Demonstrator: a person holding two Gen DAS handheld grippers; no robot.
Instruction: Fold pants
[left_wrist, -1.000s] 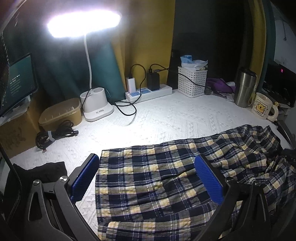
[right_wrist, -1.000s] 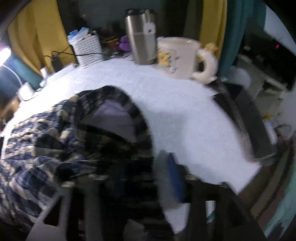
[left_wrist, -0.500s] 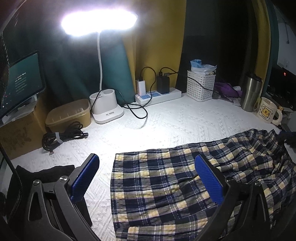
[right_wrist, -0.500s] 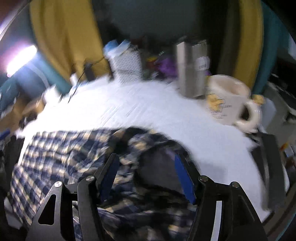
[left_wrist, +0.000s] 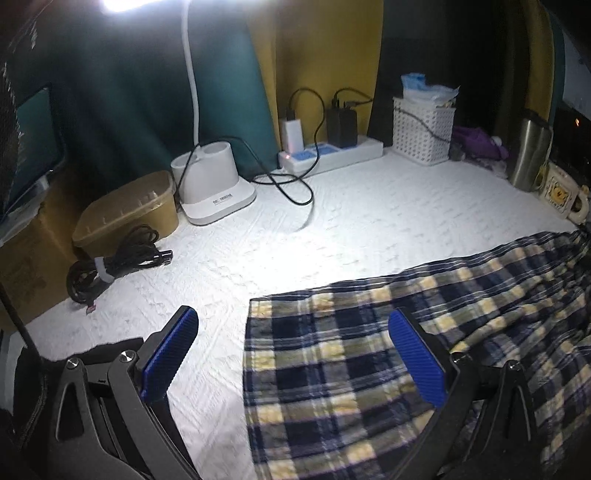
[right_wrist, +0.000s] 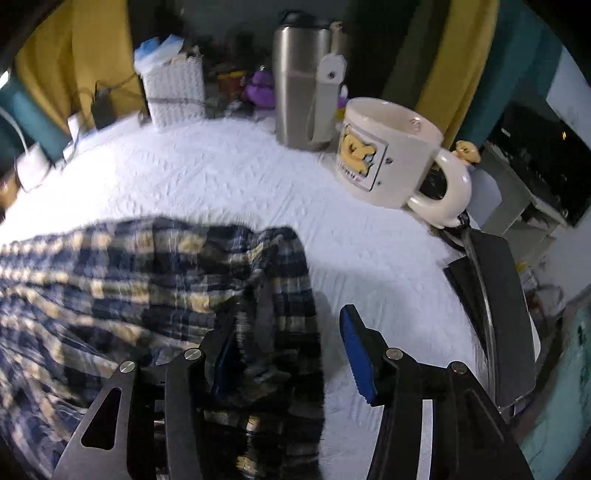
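Both grippers are held wide apart: the left gripper (left_wrist: 291, 354) above the plaid pants' (left_wrist: 388, 369) hem, the right gripper (right_wrist: 291, 350), just closing, around their bunched end on the white worktop (left_wrist: 369, 229).

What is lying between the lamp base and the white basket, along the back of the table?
In the left wrist view, a white power strip lies between the lamp base and the white basket, carrying two chargers; a black cable loops before it.

A bright desk lamp (left_wrist: 214, 184) lights the white textured tabletop (left_wrist: 388, 206) before yellow and teal curtains (left_wrist: 321, 55).
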